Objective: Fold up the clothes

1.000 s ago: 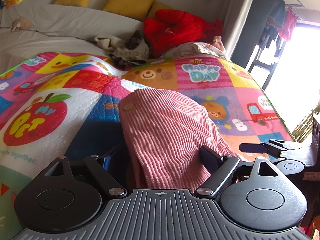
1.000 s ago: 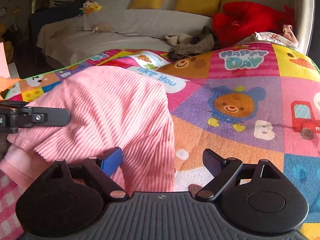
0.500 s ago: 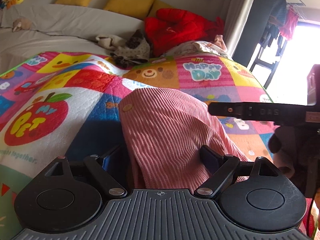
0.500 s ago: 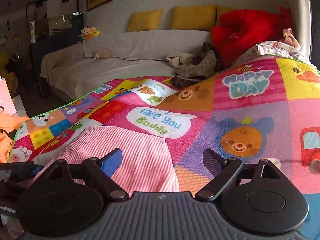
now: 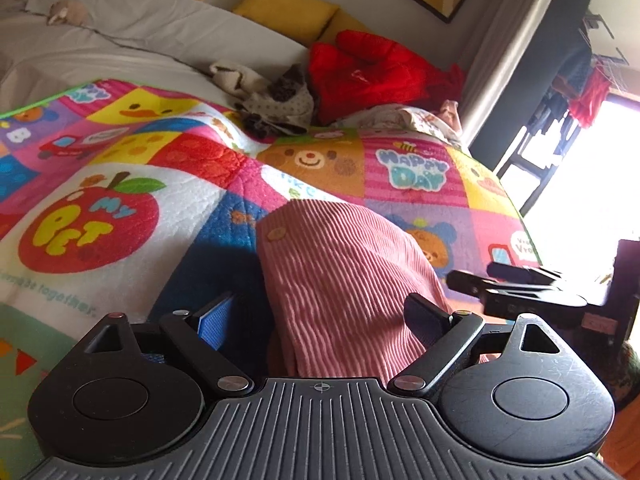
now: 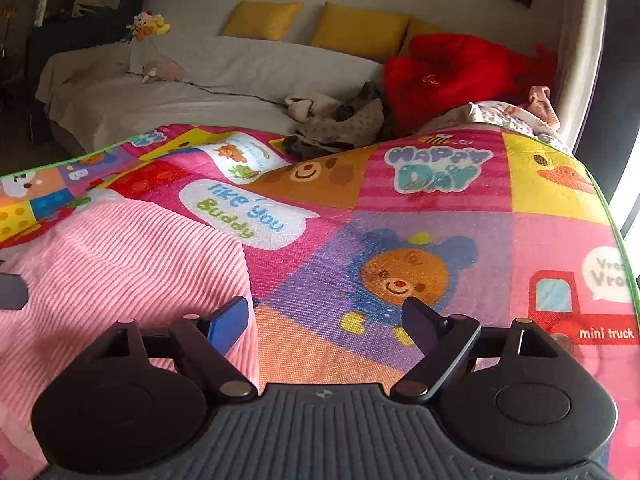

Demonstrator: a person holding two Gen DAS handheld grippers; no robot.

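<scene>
On the near part of the bright patchwork play mat [image 5: 132, 184], the folded pink ribbed knit garment [image 5: 344, 276] lay under your left gripper [image 5: 320, 316], its near end between the spread jaws, which were easing wider with neither pad visibly pressing the cloth. Your right gripper [image 6: 324, 320] hung just right of the garment's right edge [image 6: 246, 276], jaws wide but closing, with only mat between them and the left blue pad [image 6: 228, 322] just over the knit.

You risked snagging that soft edge: if the right jaws finished closing there, the near pad could catch the top layer and drag the fold open. The two tools also sat close together, so a sideways move could knock them.

Free room was to the right and far across the mat, which was bare up to the crumpled grey and beige clothes [image 6: 336, 124] and the red padded jacket [image 6: 448, 76]. At the right, the mat's green-trimmed edge [image 6: 616, 216] dropped off.
</scene>
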